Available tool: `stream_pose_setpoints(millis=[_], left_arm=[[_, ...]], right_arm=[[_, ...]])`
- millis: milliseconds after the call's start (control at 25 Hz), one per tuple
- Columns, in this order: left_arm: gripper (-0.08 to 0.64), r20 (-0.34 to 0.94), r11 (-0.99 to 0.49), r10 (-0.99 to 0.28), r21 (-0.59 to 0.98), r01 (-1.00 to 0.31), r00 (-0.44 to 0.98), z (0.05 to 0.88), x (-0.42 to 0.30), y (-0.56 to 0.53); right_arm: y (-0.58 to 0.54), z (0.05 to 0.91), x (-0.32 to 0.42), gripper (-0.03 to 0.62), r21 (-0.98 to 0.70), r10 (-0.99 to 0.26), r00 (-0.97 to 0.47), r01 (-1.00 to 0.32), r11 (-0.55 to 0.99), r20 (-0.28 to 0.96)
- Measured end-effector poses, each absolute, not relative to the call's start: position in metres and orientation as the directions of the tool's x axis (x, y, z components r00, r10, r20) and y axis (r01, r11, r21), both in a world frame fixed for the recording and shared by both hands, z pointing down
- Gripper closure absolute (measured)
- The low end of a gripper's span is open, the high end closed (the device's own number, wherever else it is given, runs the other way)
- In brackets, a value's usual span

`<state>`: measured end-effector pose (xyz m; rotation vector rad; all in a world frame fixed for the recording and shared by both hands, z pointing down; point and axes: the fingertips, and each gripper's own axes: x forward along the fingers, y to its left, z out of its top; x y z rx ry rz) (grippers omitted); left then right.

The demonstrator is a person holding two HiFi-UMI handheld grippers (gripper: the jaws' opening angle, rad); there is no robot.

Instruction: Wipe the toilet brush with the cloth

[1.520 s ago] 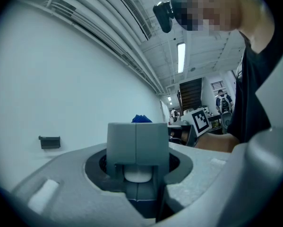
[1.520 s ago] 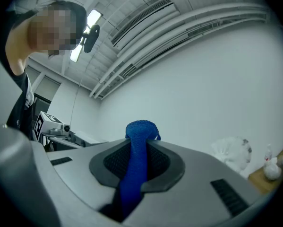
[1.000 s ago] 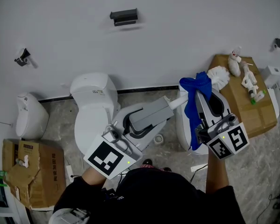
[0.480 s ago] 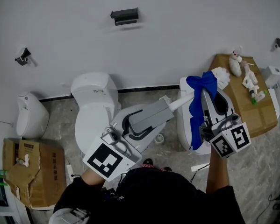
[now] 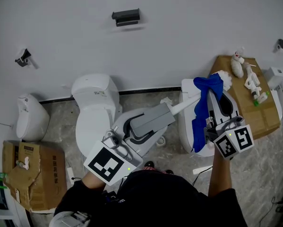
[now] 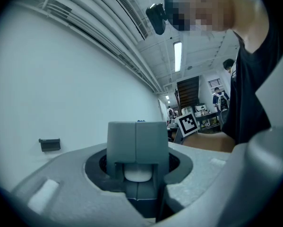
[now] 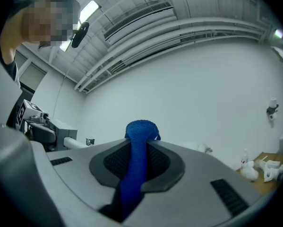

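The toilet brush lies across the head view: its white handle [image 5: 184, 105] rises to the right and ends in the white bristle head [image 5: 226, 78]. My left gripper [image 5: 166, 111] is shut on the handle's lower end, whose round white end [image 6: 137, 174] shows between the grey pads [image 6: 122, 143] in the left gripper view. My right gripper [image 5: 211, 94] is shut on a blue cloth [image 5: 208, 86]. The cloth is draped over the brush at its head and hangs down beside the gripper. In the right gripper view the cloth [image 7: 135, 160] runs up between the jaws, and the handle [image 7: 77, 144] shows at the left.
A white toilet [image 5: 95, 109] stands at the left of the left gripper, and another white fixture [image 5: 186, 126] sits under the right gripper. A cardboard box [image 5: 252, 109] with bottles is at the right and another box [image 5: 37, 171] at the lower left. A wall fixture [image 5: 31, 118] hangs at the far left.
My right gripper has slid the blue cloth rightward along the brush, so it now covers more of the bristle head. The left gripper and the handle have stayed still.
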<state>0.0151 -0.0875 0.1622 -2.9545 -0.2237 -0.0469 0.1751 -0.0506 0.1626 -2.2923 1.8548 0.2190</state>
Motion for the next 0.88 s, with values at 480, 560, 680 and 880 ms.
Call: stream_pose_setpoints(millis=[480,560,680,880], left_arm=[[0.402,0.042,-0.970,0.165,-0.174,0.169,0.985,0.161,0.016,-0.089],[0.402,0.040,-0.968,0.170,-0.180,0.175,0.985,0.160,0.016,-0.089],[0.402,0.037,-0.967,0.177,-0.181,0.181,0.984,0.158,0.015,-0.088],[0.402,0.037,-0.964,0.182,-0.193,0.185,0.983,0.165,0.011,-0.072]], right_arm=[[-0.044,0.166,0.192,0.526,-0.053,-0.938,0.275,-0.961,-0.270,-0.211],[-0.043,0.166,0.194,0.526,-0.049,-0.935,0.286,-0.958,-0.282,-0.209],[-0.038,0.164,0.198,0.526,-0.052,-0.928,0.307,-0.952,-0.303,-0.212],[-0.019,0.172,0.197,0.526,-0.056,-0.921,0.321,-0.947,-0.317,-0.223]])
